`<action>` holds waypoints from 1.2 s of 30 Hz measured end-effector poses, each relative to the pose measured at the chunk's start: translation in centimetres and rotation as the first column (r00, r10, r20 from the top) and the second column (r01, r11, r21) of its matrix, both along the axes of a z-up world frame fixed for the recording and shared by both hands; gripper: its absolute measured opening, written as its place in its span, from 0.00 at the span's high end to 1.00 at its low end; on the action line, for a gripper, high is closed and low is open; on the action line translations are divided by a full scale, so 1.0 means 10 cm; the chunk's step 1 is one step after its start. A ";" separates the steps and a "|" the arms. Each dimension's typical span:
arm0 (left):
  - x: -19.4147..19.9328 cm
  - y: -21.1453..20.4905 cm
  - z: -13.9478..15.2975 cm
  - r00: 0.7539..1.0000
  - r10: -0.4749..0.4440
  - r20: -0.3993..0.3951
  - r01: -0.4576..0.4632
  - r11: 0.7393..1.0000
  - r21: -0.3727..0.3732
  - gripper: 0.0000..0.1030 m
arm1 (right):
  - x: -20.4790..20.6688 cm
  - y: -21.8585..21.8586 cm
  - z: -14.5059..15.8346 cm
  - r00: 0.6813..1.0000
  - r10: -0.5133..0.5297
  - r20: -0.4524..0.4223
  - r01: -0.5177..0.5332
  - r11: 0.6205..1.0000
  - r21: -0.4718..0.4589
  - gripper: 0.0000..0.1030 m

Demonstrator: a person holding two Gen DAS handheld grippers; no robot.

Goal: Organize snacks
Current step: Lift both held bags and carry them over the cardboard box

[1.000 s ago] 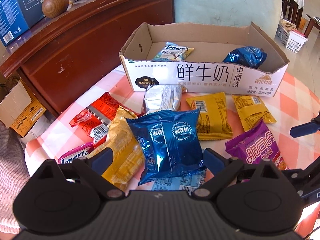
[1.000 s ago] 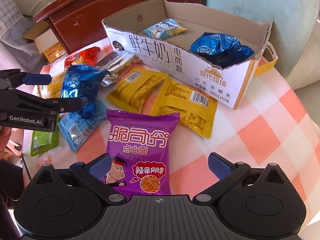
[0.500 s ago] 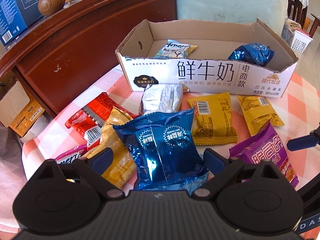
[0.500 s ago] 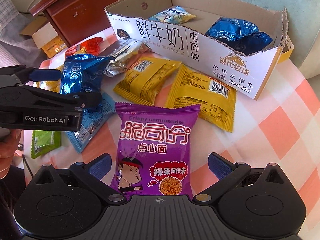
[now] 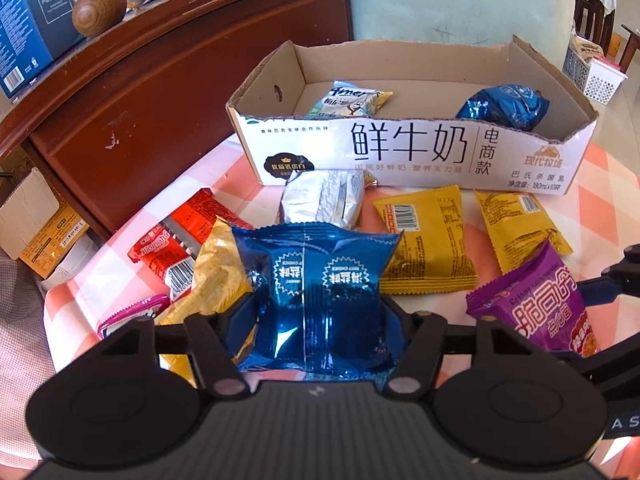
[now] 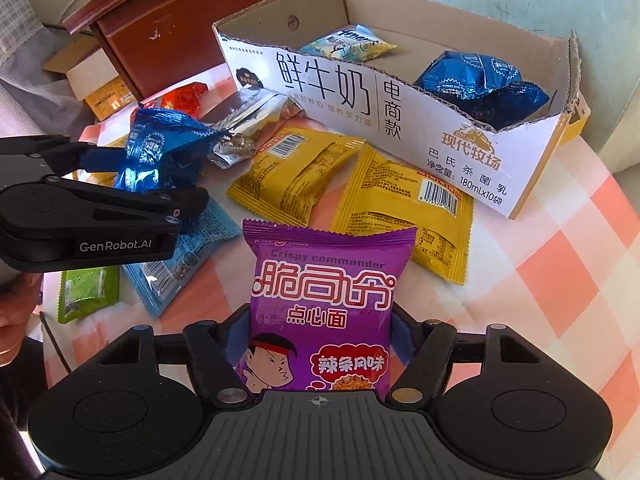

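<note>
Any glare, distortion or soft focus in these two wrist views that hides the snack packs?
Left wrist view: sun glints on the shiny blue foil snack pack, print still legible; fisheye bows the cut-down cardboard milk box. Right wrist view: purple noodle snack pack sharp and evenly lit; pink-checked tablecloth washed pale; dark vignette corners.

The lower end of the blue snack packet (image 5: 320,300) is hidden behind the left tool's (image 5: 318,320) black body. The purple noodle packet (image 6: 324,304) likewise loses its bottom edge behind the right tool (image 6: 320,344). A pink wrapper (image 5: 132,314) shows only a corner from under a yellow bag (image 5: 216,280). The box's front wall (image 5: 420,152) covers the lower part of the packets inside. A blue carton (image 5: 24,20) is cut off at the left edge.
</note>
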State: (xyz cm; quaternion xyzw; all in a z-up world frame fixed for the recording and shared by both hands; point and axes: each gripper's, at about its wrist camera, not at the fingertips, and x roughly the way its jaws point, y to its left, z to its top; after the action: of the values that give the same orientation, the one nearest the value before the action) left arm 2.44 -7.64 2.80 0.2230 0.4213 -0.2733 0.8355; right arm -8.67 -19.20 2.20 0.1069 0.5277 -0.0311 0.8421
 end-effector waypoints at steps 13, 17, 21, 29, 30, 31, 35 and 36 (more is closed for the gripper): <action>0.00 0.06 0.09 1.000 0.016 0.022 -0.015 0.999 -0.029 0.49 | 0.02 0.03 0.22 0.994 0.044 0.104 -0.041 0.999 -0.031 0.40; 0.01 0.11 0.13 0.999 0.028 0.027 -0.027 0.998 -0.048 0.51 | 0.04 0.03 0.23 0.992 0.039 0.121 -0.034 0.999 -0.041 0.40; 0.00 0.13 0.16 0.999 0.029 0.034 -0.028 0.998 -0.056 0.55 | 0.05 0.03 0.26 0.989 0.044 0.142 -0.037 0.998 -0.052 0.40; 0.02 0.17 0.17 0.999 0.032 0.033 -0.029 0.997 -0.069 0.55 | 0.08 0.04 0.30 0.986 0.049 0.162 -0.040 0.997 -0.060 0.40; 0.03 0.19 0.16 0.999 0.039 0.027 -0.037 0.996 -0.076 0.51 | 0.08 0.04 0.30 0.986 0.048 0.160 -0.038 0.997 -0.060 0.40; 0.05 0.20 0.15 0.999 0.045 0.020 -0.043 0.996 -0.081 0.50 | 0.09 0.04 0.30 0.986 0.046 0.158 -0.037 0.998 -0.060 0.40; 0.11 0.20 0.10 0.998 0.058 -0.003 -0.059 0.995 -0.084 0.38 | 0.08 0.04 0.29 0.987 0.046 0.151 -0.037 0.998 -0.060 0.40; 0.12 0.20 0.09 0.998 0.062 -0.005 -0.062 0.994 -0.088 0.37 | 0.09 0.04 0.28 0.988 0.046 0.150 -0.037 0.998 -0.058 0.40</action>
State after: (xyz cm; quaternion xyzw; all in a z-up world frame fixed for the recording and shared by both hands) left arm 3.59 -5.64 3.68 0.1725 0.4166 -0.2658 0.8521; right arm -7.78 -18.79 5.04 0.0747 0.4635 -0.0200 0.8827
